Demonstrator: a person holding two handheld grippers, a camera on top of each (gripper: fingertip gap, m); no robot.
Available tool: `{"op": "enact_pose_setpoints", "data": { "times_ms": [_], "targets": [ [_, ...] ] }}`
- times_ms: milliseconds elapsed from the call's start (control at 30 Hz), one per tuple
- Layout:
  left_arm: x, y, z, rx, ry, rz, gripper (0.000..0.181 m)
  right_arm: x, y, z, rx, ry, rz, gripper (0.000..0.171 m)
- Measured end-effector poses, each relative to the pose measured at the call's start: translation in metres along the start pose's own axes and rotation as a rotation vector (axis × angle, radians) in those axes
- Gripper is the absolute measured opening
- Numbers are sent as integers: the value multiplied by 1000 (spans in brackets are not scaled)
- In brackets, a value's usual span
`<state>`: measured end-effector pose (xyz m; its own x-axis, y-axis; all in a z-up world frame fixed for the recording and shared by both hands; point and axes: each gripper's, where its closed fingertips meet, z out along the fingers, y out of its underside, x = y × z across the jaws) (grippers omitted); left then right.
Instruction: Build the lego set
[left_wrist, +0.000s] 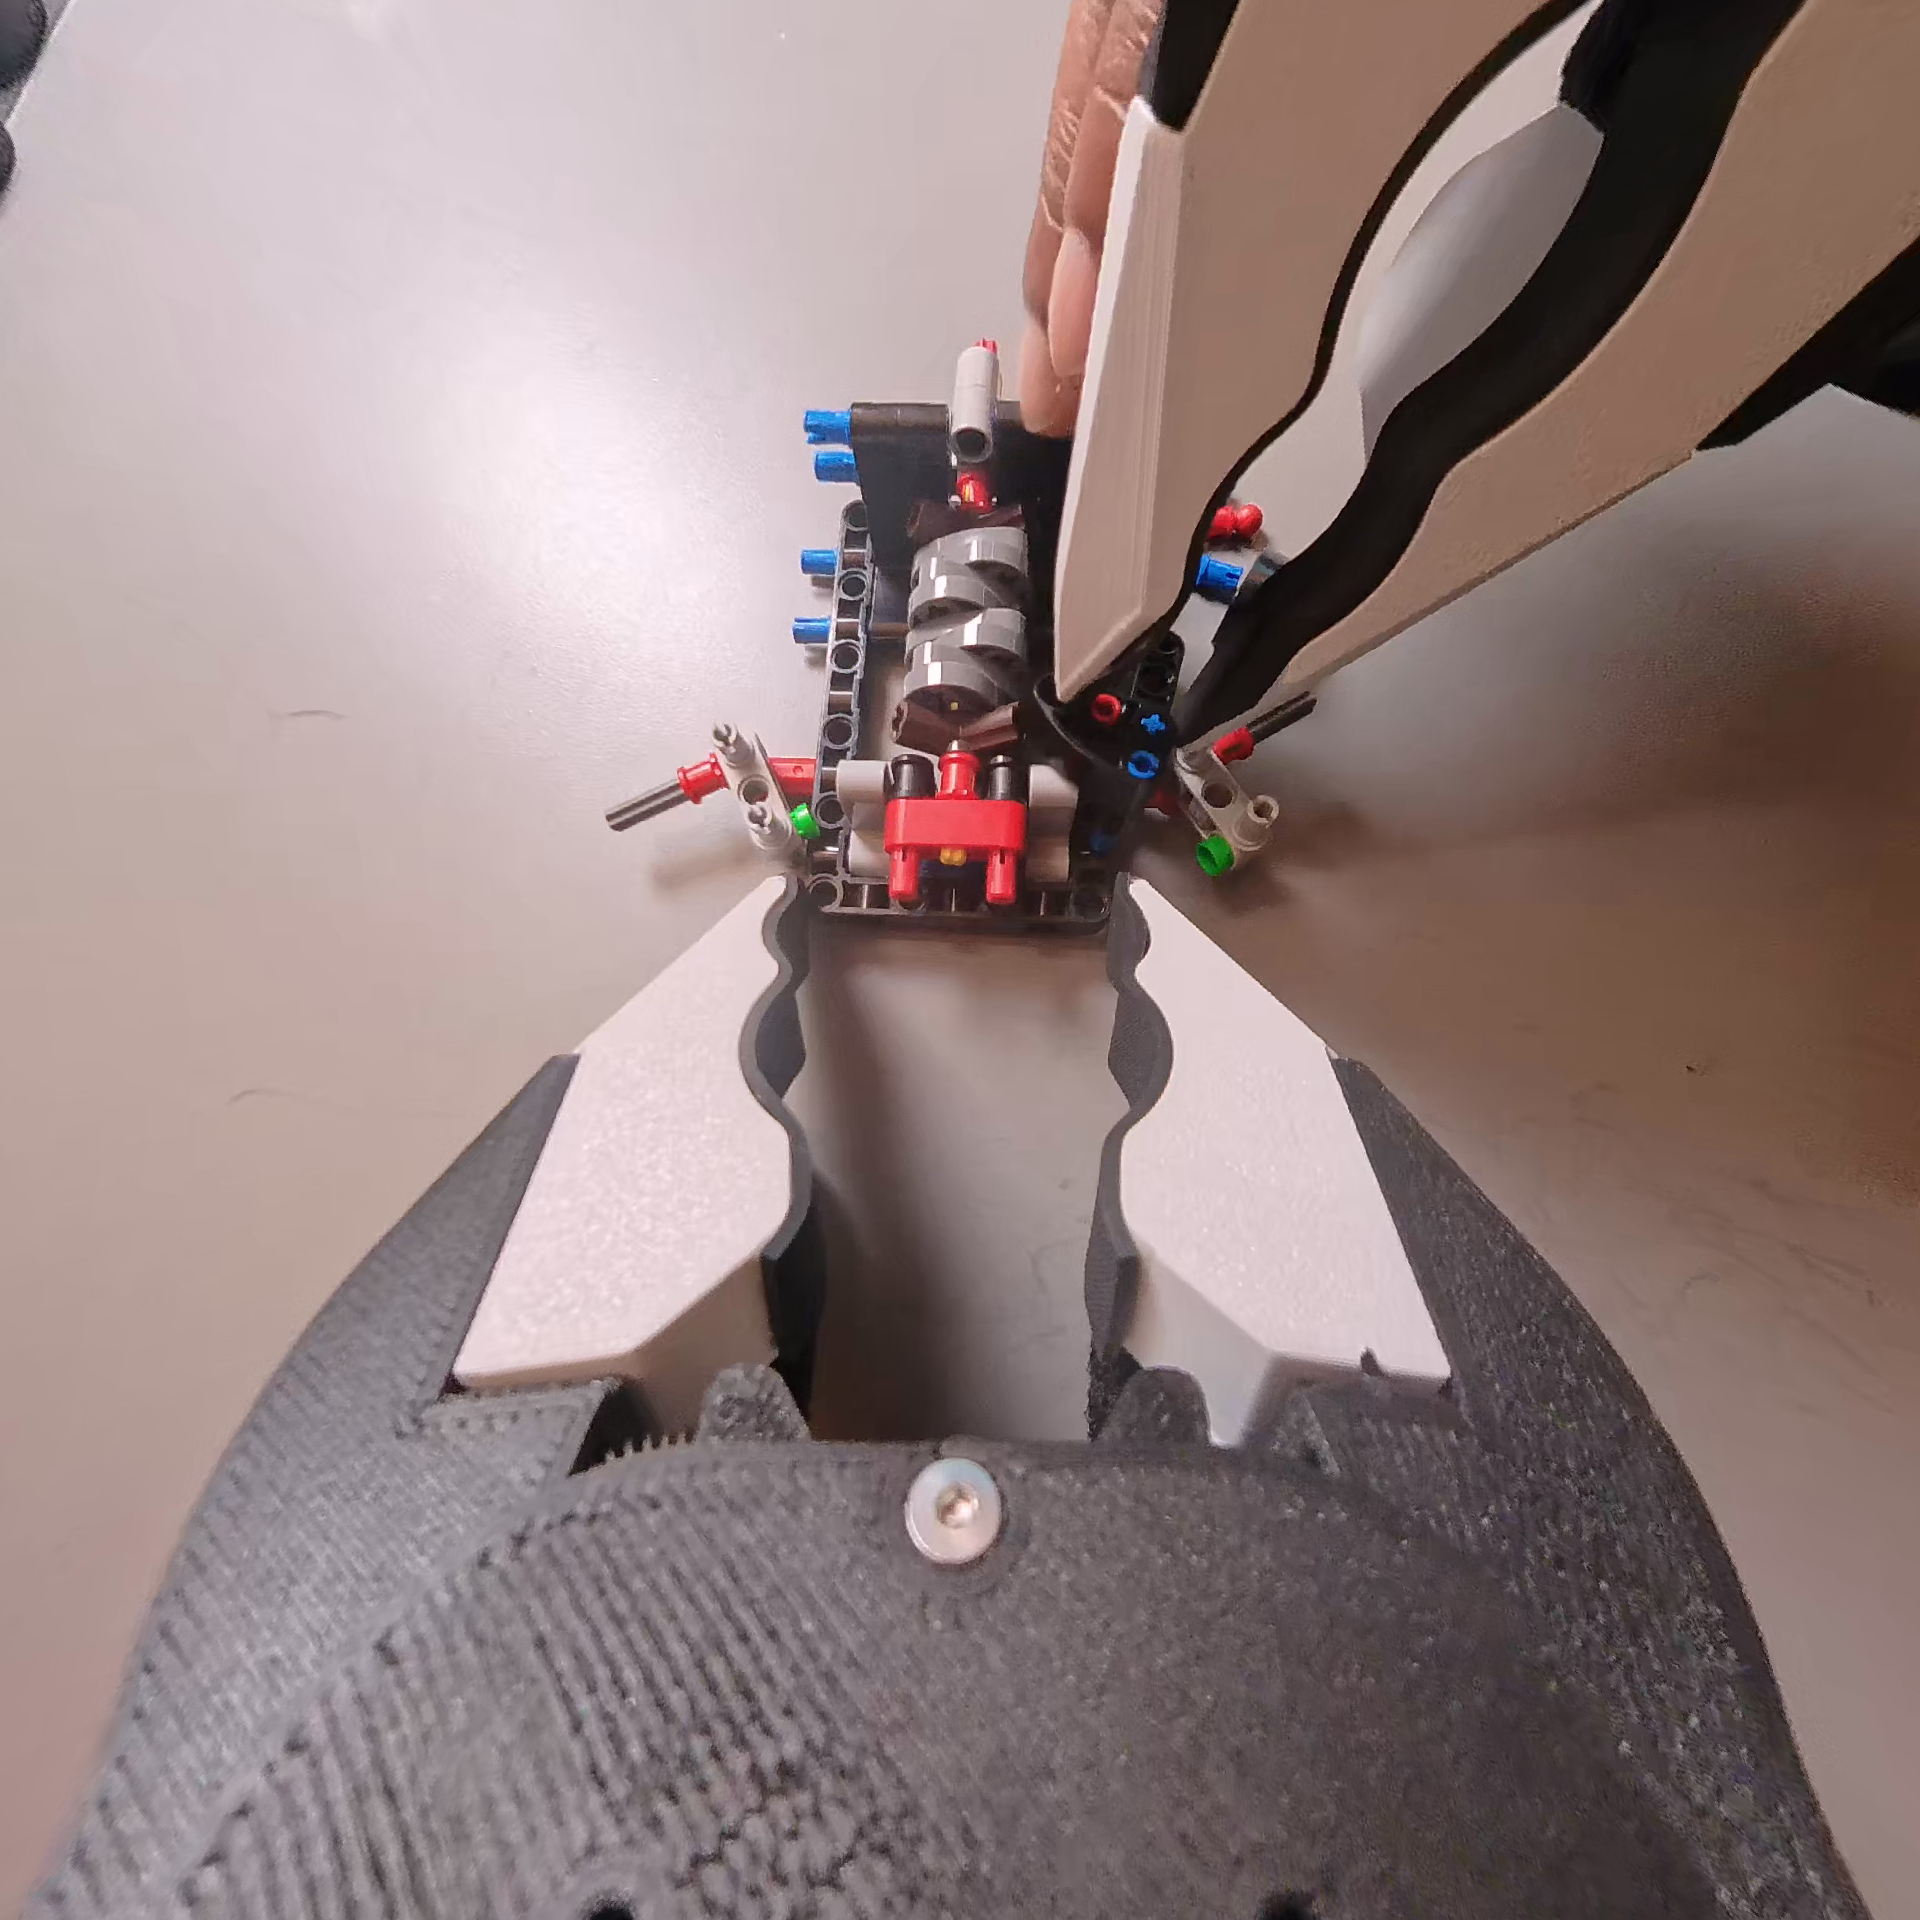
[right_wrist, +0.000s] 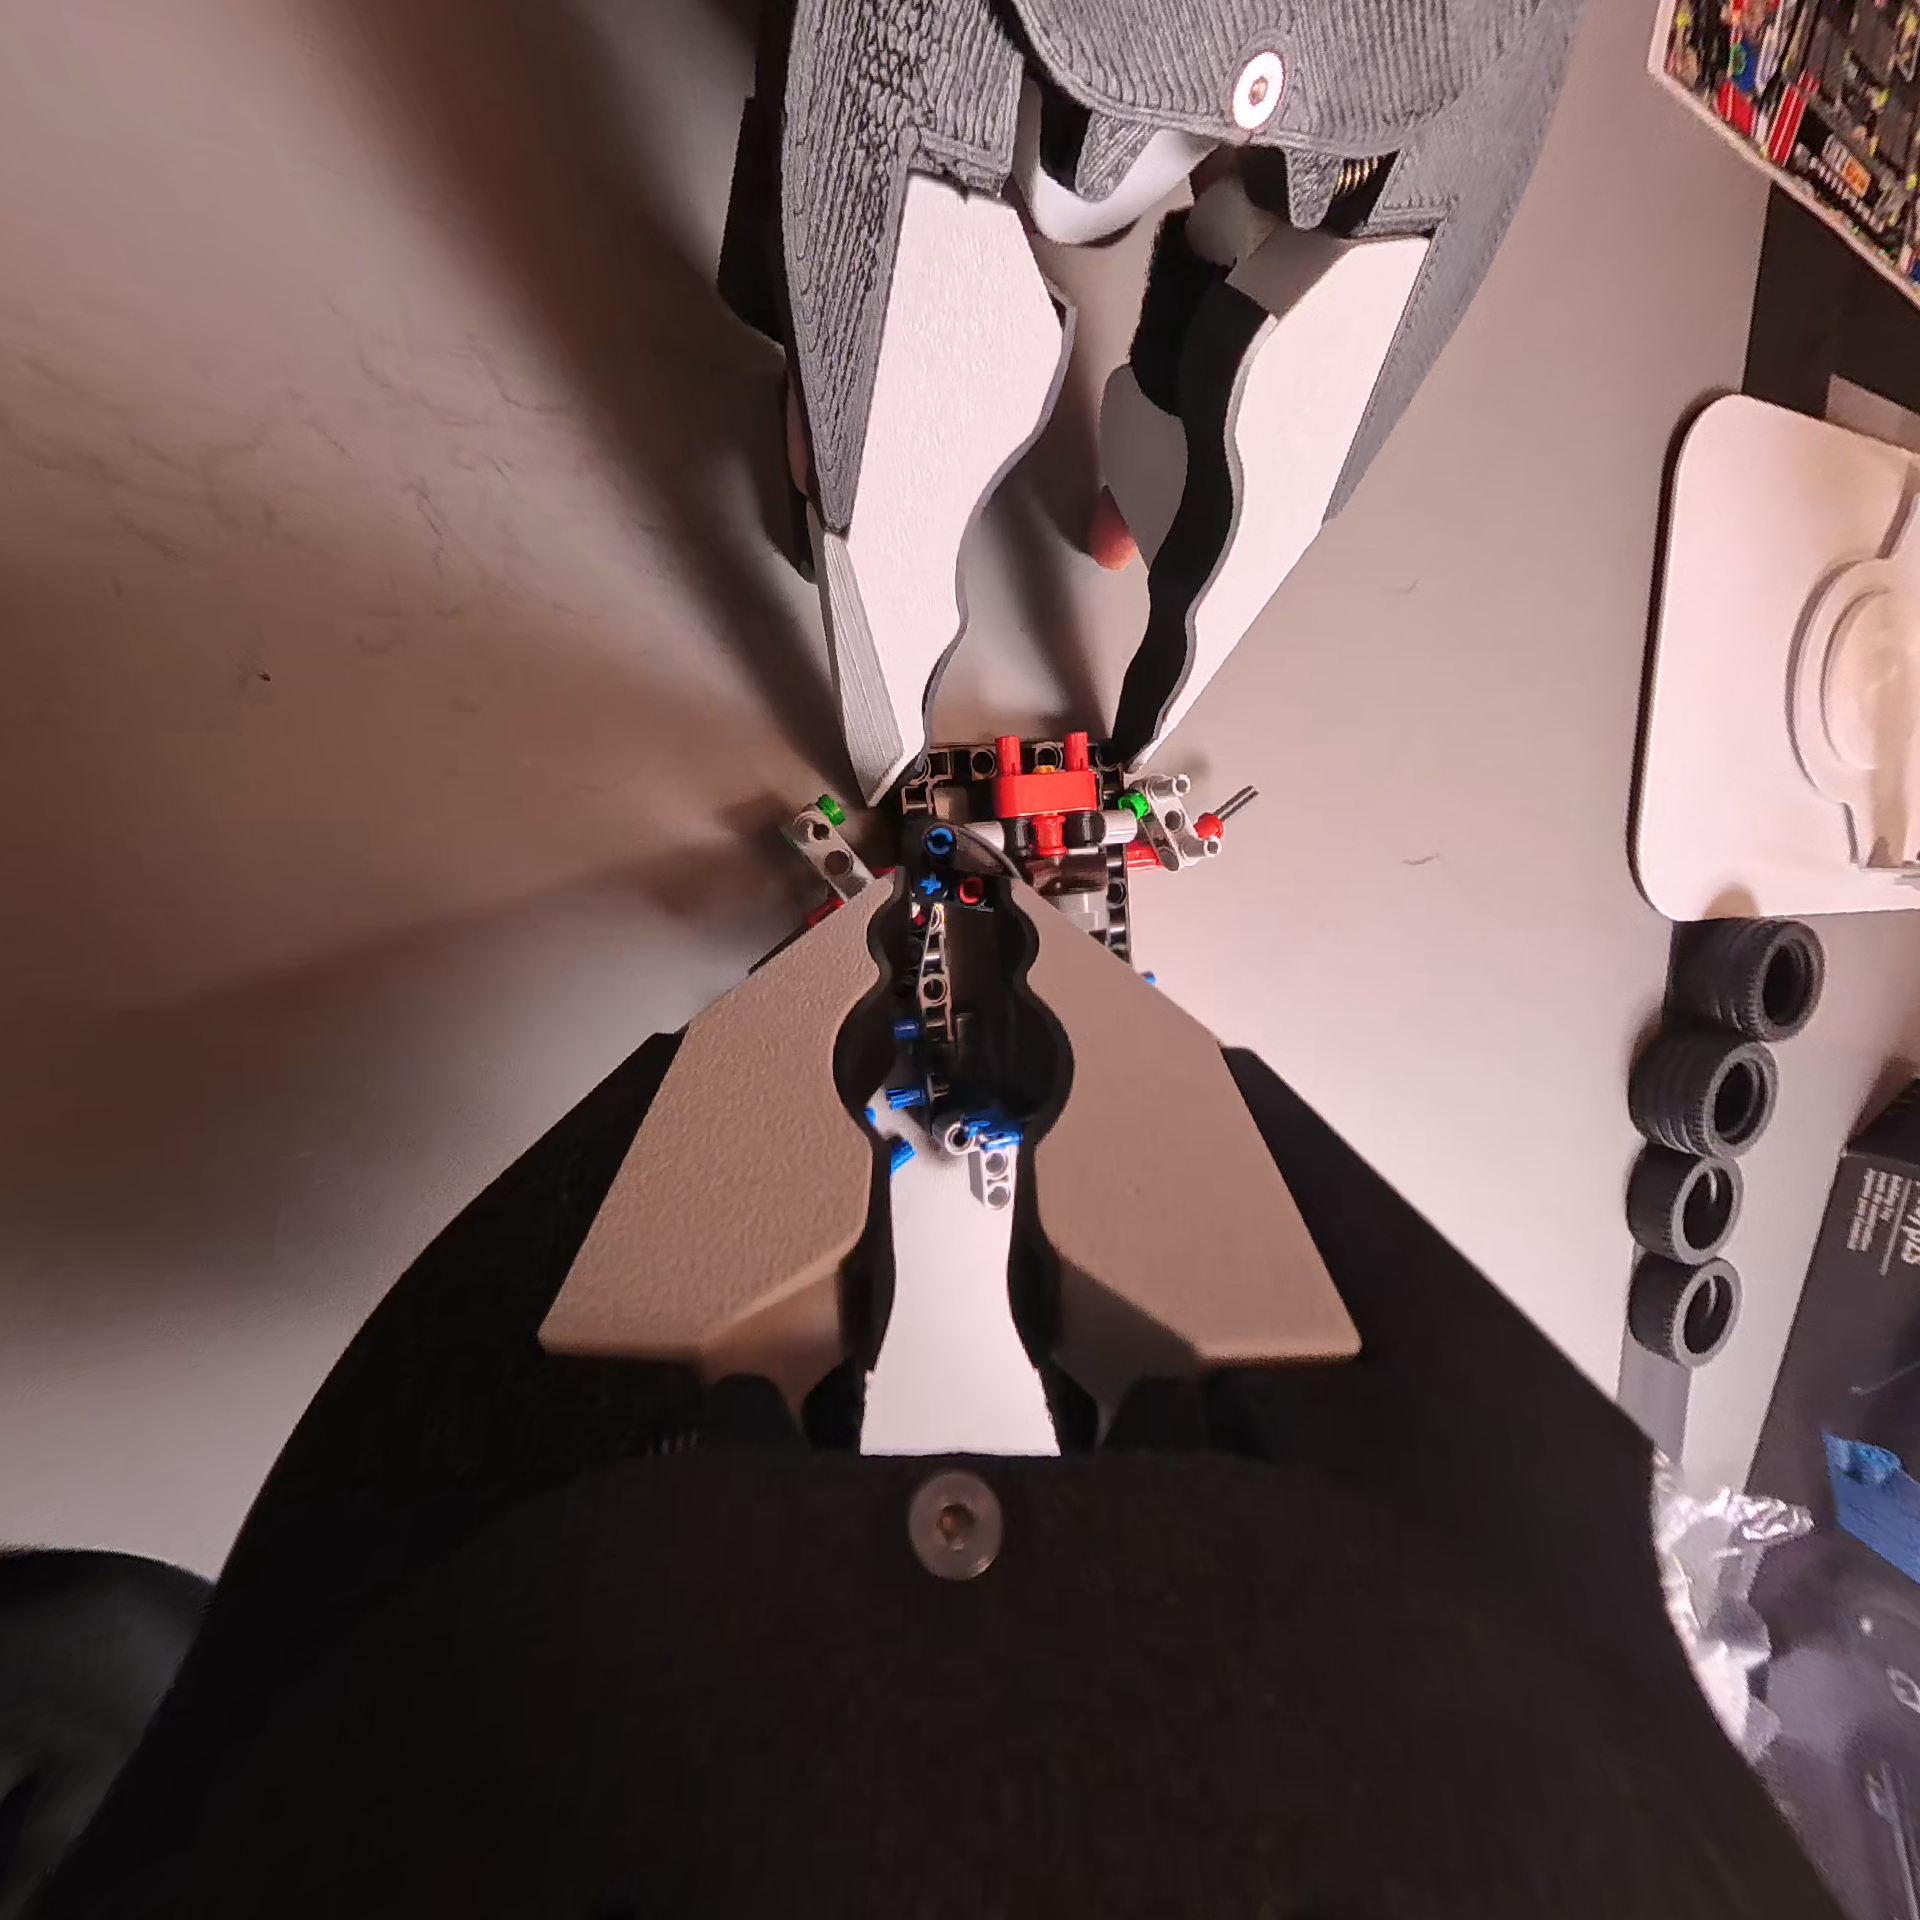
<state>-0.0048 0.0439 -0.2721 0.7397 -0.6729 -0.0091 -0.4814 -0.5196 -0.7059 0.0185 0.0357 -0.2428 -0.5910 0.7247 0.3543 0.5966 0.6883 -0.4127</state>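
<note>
A partly built Lego Technic assembly (left_wrist: 966, 623) lies on the pale table: a dark frame with grey spiral gears, a red connector at its near end, and blue, red and green pins. My left gripper (left_wrist: 958, 899) is shut across the frame's near end, one fingertip on each corner. My right gripper (left_wrist: 1132, 712) comes in from the upper right and is shut on a black beam (left_wrist: 1127, 727) at the frame's right side. In the right wrist view, the right gripper (right_wrist: 948, 899) holds that beam (right_wrist: 940, 888), and the left gripper (right_wrist: 1013, 769) clamps the red-connector end (right_wrist: 1039, 795).
Several black tyres (right_wrist: 1714, 1091) lie in a row at the right. Behind them is a white tray (right_wrist: 1766, 665). A printed sheet (right_wrist: 1818, 94) lies at the top right, and a black box (right_wrist: 1881, 1247) and a plastic bag (right_wrist: 1745, 1621) at the lower right. A hand (left_wrist: 1060, 260) holds the right gripper. About 4 centimeters separates my left fingertips from my right.
</note>
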Motion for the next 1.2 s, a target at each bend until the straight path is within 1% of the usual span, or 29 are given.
{"op": "enact_pose_setpoints", "data": {
  "times_ms": [167, 400, 567, 767, 800, 1200],
  "targets": [
    [0, 0, 0, 0, 0, -10, 57, 2, 6, 0, -58, 28, 16, 12],
    [-1, 0, 0, 0, -11, -19, 57, 1, 7, 0, -80, 33, 17, 6],
    [-1, 0, 0, 1, -15, -19, 57, 0, 7, 1, -86, 28, 15, 6],
    [-1, 0, 0, 3, -15, -16, 57, 1, 8, 1, -91, 27, 2, 8],
    [-1, 0, 0, 3, -14, -15, 57, 2, 8, 2, -93, 27, 2, 11],
    [0, 0, 0, 6, -5, -4, 57, 3, 9, 4, -117, -35, -17, 18]
  ]
}}
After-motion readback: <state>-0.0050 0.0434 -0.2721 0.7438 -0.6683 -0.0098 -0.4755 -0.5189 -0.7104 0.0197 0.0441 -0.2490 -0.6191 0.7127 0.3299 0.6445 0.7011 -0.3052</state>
